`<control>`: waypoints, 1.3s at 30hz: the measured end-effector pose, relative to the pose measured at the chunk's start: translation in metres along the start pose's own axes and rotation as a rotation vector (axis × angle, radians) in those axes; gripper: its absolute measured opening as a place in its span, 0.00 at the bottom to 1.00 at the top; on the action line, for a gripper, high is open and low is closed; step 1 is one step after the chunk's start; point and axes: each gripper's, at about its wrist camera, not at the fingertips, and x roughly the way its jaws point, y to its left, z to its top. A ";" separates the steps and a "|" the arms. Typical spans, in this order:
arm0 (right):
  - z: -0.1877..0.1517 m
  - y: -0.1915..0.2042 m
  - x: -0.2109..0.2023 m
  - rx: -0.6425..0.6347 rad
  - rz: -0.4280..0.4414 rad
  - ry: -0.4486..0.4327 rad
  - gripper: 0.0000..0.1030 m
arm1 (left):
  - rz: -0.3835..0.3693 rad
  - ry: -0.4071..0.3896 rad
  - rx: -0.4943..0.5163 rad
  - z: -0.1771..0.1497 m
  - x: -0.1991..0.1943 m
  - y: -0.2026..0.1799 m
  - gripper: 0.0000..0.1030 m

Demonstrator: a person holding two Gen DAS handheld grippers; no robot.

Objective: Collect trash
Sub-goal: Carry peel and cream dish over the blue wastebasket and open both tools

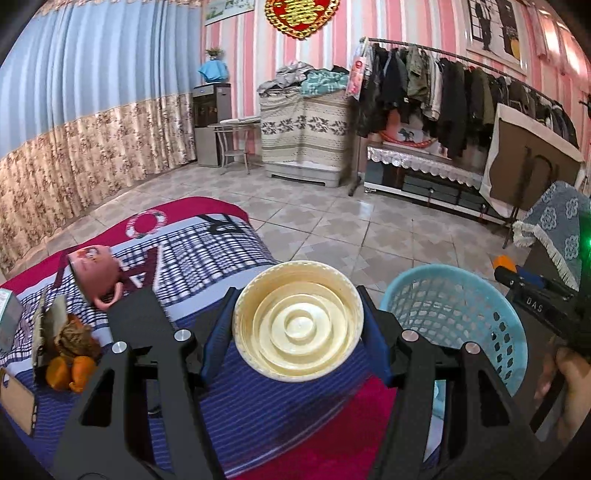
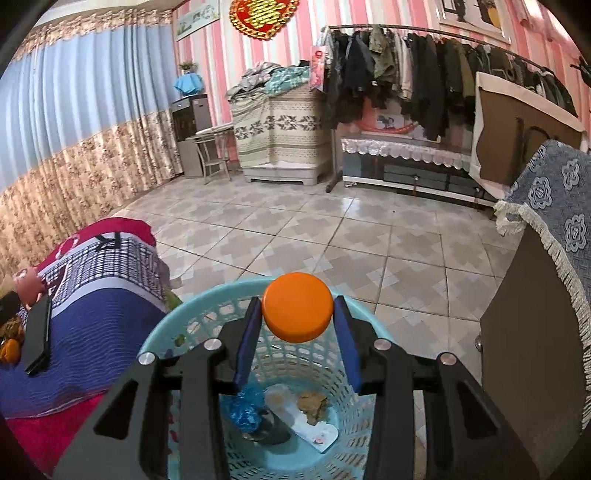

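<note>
The letters "DAS" stand in white on the black body of the right gripper, seen in the left wrist view. A large dark "K", upside down, is printed on the patterned bedspread. The gold characters on the red wall ornament cannot be read.

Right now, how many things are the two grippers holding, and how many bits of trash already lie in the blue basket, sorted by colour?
Cream, held: 1, round ribbed plastic lid
Orange, held: 1, round plastic cap
Blue, in turquoise plastic basket: 1, crumpled wrapper
White, in basket: 1, flat packet
Brown, in basket: 1, scrap
Total: 5
</note>
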 end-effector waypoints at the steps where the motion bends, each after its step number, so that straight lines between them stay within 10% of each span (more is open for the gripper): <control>1: -0.001 -0.002 0.000 0.002 -0.006 0.004 0.39 | -0.003 0.002 0.004 0.000 0.003 -0.003 0.59; 21: -0.010 -0.037 -0.024 0.148 -0.102 0.044 0.39 | -0.200 0.078 0.264 -0.009 0.091 -0.138 0.59; 39: -0.012 -0.011 -0.017 0.113 -0.071 0.049 0.39 | -0.057 0.013 0.101 0.017 0.065 -0.054 0.93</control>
